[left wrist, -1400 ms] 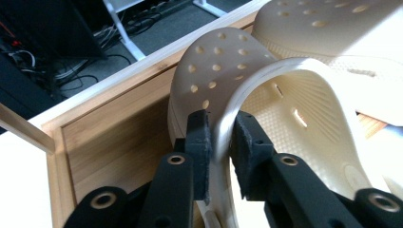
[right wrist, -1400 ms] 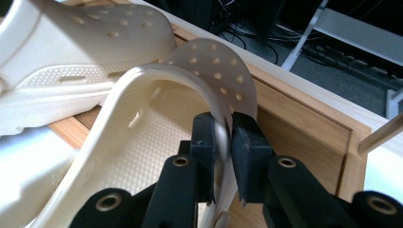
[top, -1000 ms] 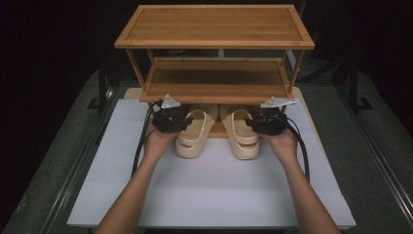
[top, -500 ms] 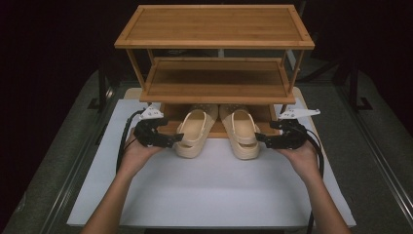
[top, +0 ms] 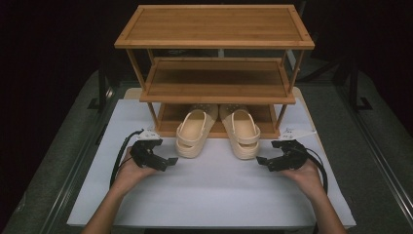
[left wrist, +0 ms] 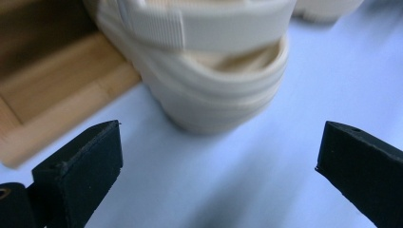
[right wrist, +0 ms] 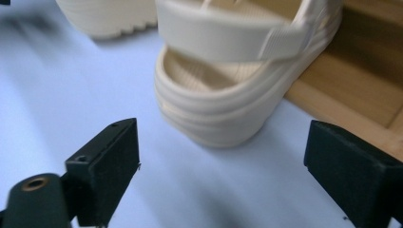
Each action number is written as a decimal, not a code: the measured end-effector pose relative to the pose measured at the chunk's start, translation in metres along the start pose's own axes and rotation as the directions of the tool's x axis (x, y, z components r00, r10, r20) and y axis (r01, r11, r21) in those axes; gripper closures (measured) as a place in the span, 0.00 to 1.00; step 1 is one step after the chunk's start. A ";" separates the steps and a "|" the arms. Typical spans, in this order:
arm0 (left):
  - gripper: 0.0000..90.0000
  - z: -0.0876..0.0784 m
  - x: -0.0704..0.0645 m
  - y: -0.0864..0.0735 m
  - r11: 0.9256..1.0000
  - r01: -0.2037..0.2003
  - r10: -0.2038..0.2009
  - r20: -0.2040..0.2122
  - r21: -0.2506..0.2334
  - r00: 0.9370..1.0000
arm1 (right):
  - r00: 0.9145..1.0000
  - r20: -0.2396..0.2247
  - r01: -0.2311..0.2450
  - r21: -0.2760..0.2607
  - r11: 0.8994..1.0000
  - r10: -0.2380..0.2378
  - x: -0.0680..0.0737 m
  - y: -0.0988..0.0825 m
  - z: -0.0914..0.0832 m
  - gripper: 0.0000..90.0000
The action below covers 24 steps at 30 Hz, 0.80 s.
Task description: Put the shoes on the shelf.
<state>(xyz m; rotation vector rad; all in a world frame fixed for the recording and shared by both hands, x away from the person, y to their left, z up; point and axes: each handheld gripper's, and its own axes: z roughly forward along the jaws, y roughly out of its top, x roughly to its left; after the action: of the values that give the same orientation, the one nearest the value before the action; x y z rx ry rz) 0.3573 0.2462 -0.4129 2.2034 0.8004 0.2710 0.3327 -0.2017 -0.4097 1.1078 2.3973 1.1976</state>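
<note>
Two cream strap-back sandals lie side by side with their toes under the bamboo shoe rack [top: 214, 92] and their heels out on the white table. My left gripper [top: 164, 160] rests open on the table just left of the left sandal [top: 192, 134], nothing between its jaws. My right gripper [top: 263, 162] stands open to the right of the right sandal [top: 241, 131], also apart from it. The left gripper view has the left sandal's heel [left wrist: 214, 90] ahead of the open gripper [left wrist: 218, 166]. The right gripper view has the right sandal's heel [right wrist: 228, 104] ahead of the open gripper [right wrist: 223, 166].
The rack has three shelves; its bottom board [left wrist: 52, 99] lies on the table beside the left sandal and shows as a wooden edge [right wrist: 361, 85] next to the right one. White tabletop [top: 209, 195] stretches between my hands. Dark floor surrounds the table.
Both grippers have drawn back from the sandals' sides, outward and toward the person. The sandals stay in place at the rack's bottom shelf.
</note>
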 end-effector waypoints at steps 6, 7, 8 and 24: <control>0.01 0.013 -0.002 0.001 1.000 -0.015 0.015 0.007 0.001 1.000 | 1.000 0.001 0.002 0.030 1.000 -0.002 -0.003 -0.007 0.015 0.13; 0.01 0.016 -0.001 0.002 1.000 -0.013 0.013 0.008 -0.010 1.000 | 1.000 0.000 -0.001 0.037 0.999 0.001 -0.004 -0.007 0.018 0.13; 0.01 0.019 0.000 0.003 1.000 -0.013 0.013 0.010 -0.017 1.000 | 1.000 -0.007 -0.004 0.037 0.999 0.004 -0.005 -0.007 0.020 0.13; 0.07 0.039 0.009 0.004 0.996 -0.020 0.023 0.038 -0.088 0.999 | 0.998 -0.064 0.005 0.012 1.000 -0.004 -0.009 0.005 0.038 0.14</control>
<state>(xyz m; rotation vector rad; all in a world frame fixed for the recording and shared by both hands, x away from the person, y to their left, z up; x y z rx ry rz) 0.3822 0.2268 -0.4370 2.1300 0.7305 0.2680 0.3605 -0.1843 -0.4311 1.0827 2.4564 1.2365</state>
